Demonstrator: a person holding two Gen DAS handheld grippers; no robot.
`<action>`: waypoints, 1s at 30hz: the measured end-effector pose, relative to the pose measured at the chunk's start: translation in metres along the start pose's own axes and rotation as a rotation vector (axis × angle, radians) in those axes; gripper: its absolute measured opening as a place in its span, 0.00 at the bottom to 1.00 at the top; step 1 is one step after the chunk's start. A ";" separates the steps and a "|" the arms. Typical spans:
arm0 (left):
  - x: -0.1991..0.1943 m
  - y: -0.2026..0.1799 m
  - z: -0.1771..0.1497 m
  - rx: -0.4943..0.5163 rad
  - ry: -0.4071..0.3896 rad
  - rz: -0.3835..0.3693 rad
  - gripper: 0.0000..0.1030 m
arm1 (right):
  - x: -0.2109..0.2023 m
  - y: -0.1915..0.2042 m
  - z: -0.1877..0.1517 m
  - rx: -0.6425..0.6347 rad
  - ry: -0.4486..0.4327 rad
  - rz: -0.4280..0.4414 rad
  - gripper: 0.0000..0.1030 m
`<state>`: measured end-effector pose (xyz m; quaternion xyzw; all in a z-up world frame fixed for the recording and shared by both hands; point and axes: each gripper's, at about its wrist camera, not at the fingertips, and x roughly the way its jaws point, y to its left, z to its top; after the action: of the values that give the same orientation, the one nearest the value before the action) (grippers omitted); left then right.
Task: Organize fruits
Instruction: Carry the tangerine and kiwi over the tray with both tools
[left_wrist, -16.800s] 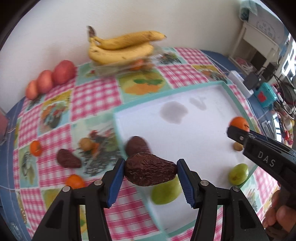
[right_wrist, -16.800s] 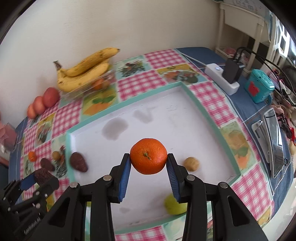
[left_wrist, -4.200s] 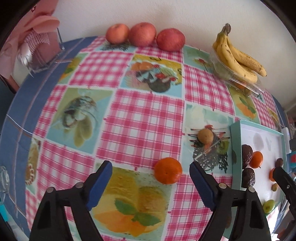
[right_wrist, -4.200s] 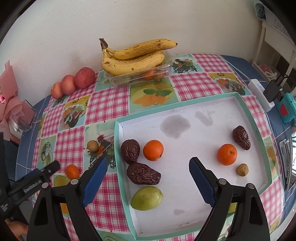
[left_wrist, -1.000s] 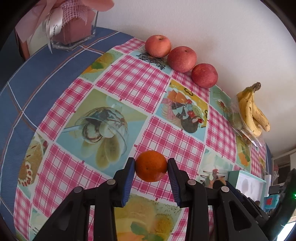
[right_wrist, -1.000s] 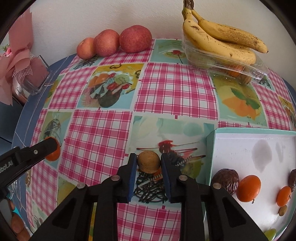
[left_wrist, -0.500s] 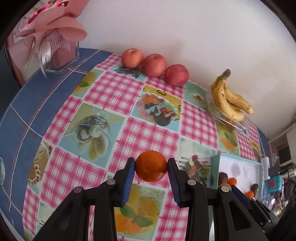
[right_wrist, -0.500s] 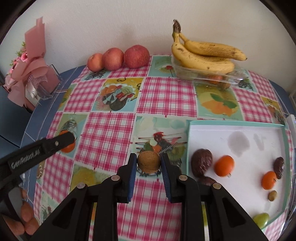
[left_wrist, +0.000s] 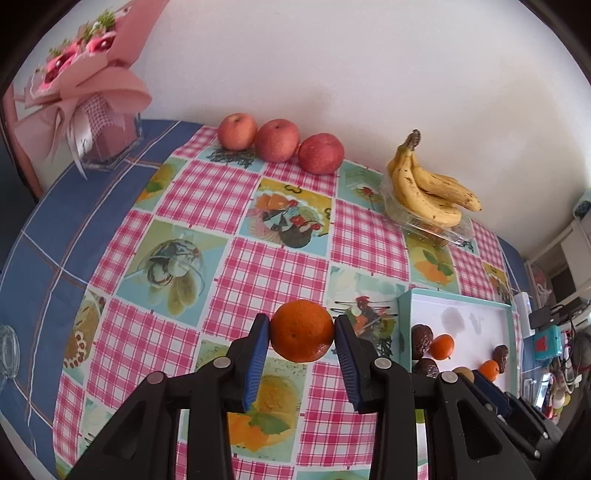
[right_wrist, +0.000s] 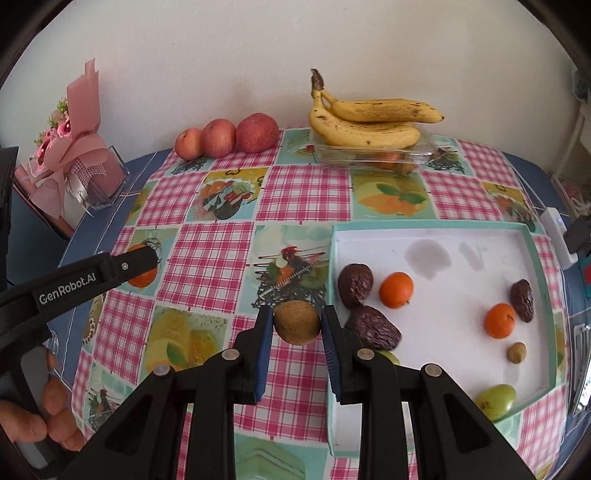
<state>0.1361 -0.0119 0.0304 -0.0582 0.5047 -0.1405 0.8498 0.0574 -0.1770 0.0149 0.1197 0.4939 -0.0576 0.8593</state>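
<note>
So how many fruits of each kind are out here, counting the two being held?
Apples: 3
Oranges: 3 (one held)
Dark wrinkled fruits: 3
Small brown fruits: 2 (one held)
Green fruits: 2
Banana bunch: 1
Total: 14, not counting whatever sits in the clear box under the bananas.

Checked cloth (right_wrist: 303, 192) covers the counter; three apples (right_wrist: 227, 137) and a banana tub (right_wrist: 373, 155) sit far, white tray (right_wrist: 436, 225) right, bouquet box (right_wrist: 103, 184) left.
</note>
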 end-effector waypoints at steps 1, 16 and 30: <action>0.000 -0.003 0.000 0.008 -0.001 0.000 0.37 | -0.001 -0.004 0.000 0.010 -0.001 0.000 0.27; 0.002 -0.072 -0.014 0.136 0.036 -0.101 0.37 | -0.022 -0.092 0.007 0.195 -0.034 -0.098 0.27; 0.011 -0.141 -0.056 0.271 0.119 -0.173 0.37 | -0.061 -0.164 -0.007 0.318 -0.092 -0.192 0.27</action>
<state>0.0667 -0.1470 0.0281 0.0221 0.5238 -0.2830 0.8031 -0.0150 -0.3346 0.0402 0.2036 0.4477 -0.2221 0.8419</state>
